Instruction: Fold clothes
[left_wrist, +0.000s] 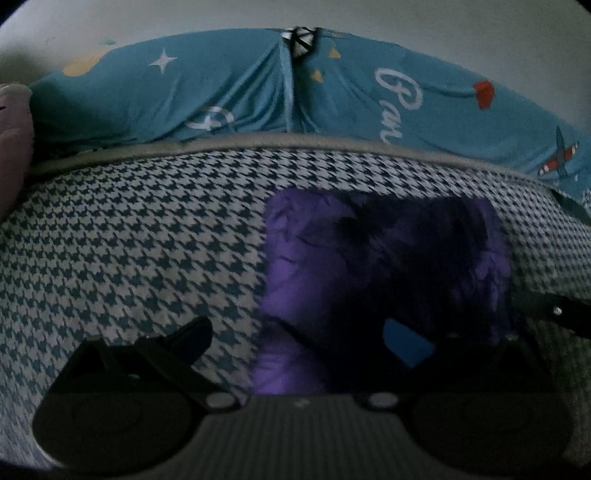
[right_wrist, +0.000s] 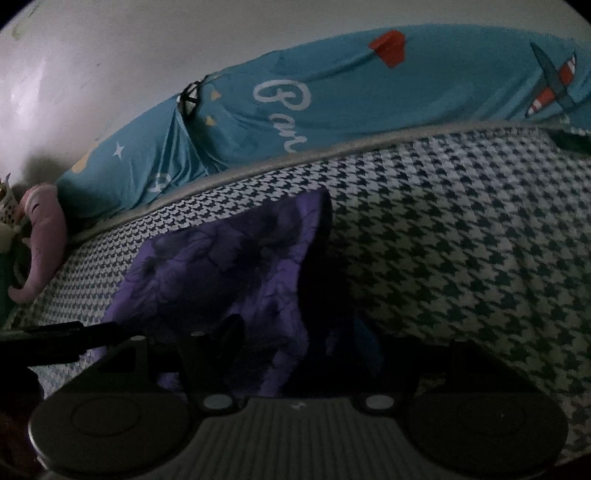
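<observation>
Purple garment (left_wrist: 388, 258), folded into rough rectangle, lies flat on houndstooth bed cover (left_wrist: 129, 240); long axis runs from claws toward teal printed sheet (left_wrist: 221, 92) at far side. Near end sits between fingers of left claw (left_wrist: 295, 343), jaws spread, no pinch visible. Right claw (right_wrist: 299, 343) straddles garment's near edge, jaws apart; contact lost in shadow. Fabric dark, floral-patterned, creased. Pink plush toy (right_wrist: 40, 236) at bed edge.
</observation>
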